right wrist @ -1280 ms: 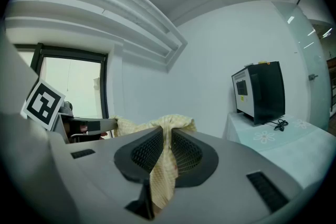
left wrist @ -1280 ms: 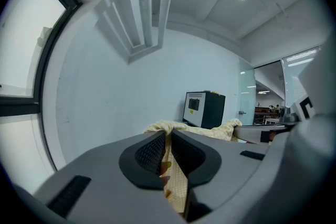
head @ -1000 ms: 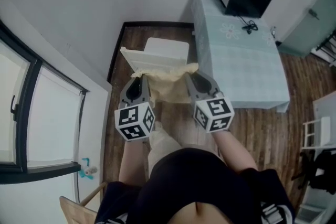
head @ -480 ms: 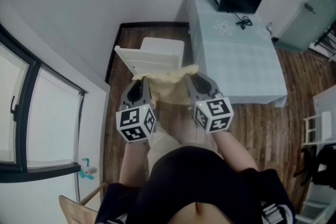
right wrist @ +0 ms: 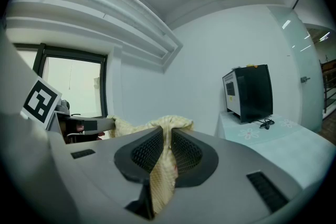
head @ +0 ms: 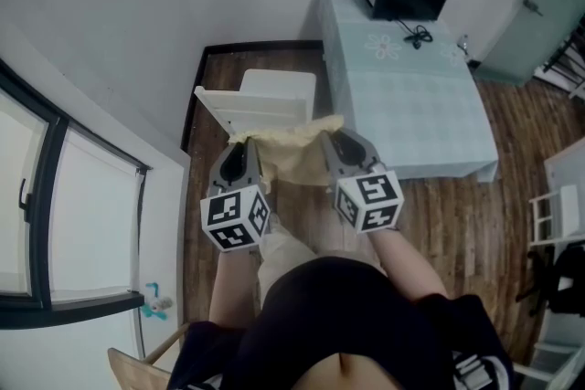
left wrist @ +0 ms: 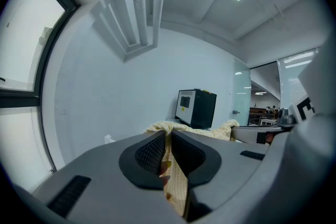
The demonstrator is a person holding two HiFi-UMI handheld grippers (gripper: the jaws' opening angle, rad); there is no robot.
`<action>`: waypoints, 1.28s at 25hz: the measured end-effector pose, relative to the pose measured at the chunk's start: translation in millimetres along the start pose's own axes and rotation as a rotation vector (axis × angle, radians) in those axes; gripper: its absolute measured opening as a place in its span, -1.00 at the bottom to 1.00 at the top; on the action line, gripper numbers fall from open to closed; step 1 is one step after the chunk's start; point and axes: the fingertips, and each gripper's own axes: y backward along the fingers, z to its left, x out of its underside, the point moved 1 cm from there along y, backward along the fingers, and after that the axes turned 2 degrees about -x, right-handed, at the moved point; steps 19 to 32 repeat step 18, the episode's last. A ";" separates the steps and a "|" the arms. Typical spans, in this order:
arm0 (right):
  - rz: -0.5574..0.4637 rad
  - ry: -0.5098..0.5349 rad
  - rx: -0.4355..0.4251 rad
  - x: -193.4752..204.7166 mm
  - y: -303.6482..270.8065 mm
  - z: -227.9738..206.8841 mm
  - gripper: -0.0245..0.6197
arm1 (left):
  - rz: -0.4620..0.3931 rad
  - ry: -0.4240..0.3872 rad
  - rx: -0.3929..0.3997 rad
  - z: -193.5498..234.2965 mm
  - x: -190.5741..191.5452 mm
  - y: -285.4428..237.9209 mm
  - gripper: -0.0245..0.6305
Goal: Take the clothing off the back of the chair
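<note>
we are holding the cloth (head: pixel 291 149) up between both tongs; the left gripper (left wrist: pixel 167 140) is clenched on a pinch of the pale yellow weave, and the right gripper (right wrist: pixel 167 136) is clamped on another fold, with fabric running down between the jaws in each gripper view; in the head view the cloth is hanging as a short span between the two, just on our side of the white chair (head: pixel 272 98), and we cannot tell whether its lower edge is touching the chair back or is clear of it; we are judging the step in hand to be the lift-away, with most of the task done; to do it well we are wanting both grips firm, since each is biting only a thin fold that could slip out; we are aiming to raise both hands together and level, so the span is not tugging to one side, and to draw it toward us rather than sideways, because the table (head: pixel 416 119) is standing just right of the chair; a trailing hem catching on the chair's top edge is the main risk, so going up first, then back, is looking the safer order
</note>
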 end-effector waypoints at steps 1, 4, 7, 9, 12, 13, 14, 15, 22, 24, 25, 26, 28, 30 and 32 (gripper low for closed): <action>0.000 0.002 0.001 -0.1 -0.1 0.4 -0.74 | 0.000 -0.001 0.002 0.4 -0.2 -0.2 -0.83; 0.002 0.008 0.003 -0.5 -0.4 1.8 -0.74 | 0.002 -0.002 0.006 1.9 -0.8 -0.6 -0.83; 0.003 0.008 0.005 -0.3 -0.5 2.2 -0.74 | 0.004 -0.007 0.010 2.4 -1.0 -1.2 -0.83; 0.003 0.008 0.005 -0.2 -0.9 2.9 -0.74 | 0.006 -0.010 0.012 3.5 -0.5 -1.4 -0.83; 0.004 0.011 0.006 -0.1 -2.2 4.7 -0.74 | 0.009 -0.009 0.014 6.2 0.2 -1.9 -0.83; 0.005 0.012 0.007 0.1 -2.6 5.5 -0.74 | 0.010 -0.008 0.015 7.1 0.3 -1.9 -0.83; 0.005 0.012 0.007 0.3 -3.1 6.2 -0.74 | 0.010 -0.007 0.015 7.9 0.3 -1.9 -0.83; 0.005 0.012 0.007 0.4 -3.5 6.7 -0.74 | 0.010 -0.005 0.015 8.6 0.3 -1.9 -0.83; 0.007 0.015 0.007 0.8 -4.6 7.4 -0.74 | 0.008 -0.002 0.014 9.8 0.2 -2.2 -0.83; 0.007 0.015 0.007 0.8 -4.6 7.4 -0.74 | 0.008 -0.002 0.014 9.8 0.2 -2.2 -0.83; 0.007 0.015 0.007 0.8 -4.6 7.4 -0.74 | 0.008 -0.002 0.014 9.8 0.2 -2.2 -0.83; 0.007 0.015 0.007 0.8 -4.6 7.4 -0.74 | 0.008 -0.002 0.014 9.8 0.2 -2.2 -0.83; 0.007 0.015 0.007 0.8 -4.6 7.4 -0.74 | 0.008 -0.002 0.014 9.8 0.2 -2.2 -0.83; 0.007 0.015 0.007 0.8 -4.6 7.4 -0.74 | 0.008 -0.002 0.014 9.8 0.2 -2.2 -0.83; 0.007 0.015 0.007 0.8 -4.6 7.4 -0.74 | 0.008 -0.002 0.014 9.8 0.2 -2.2 -0.83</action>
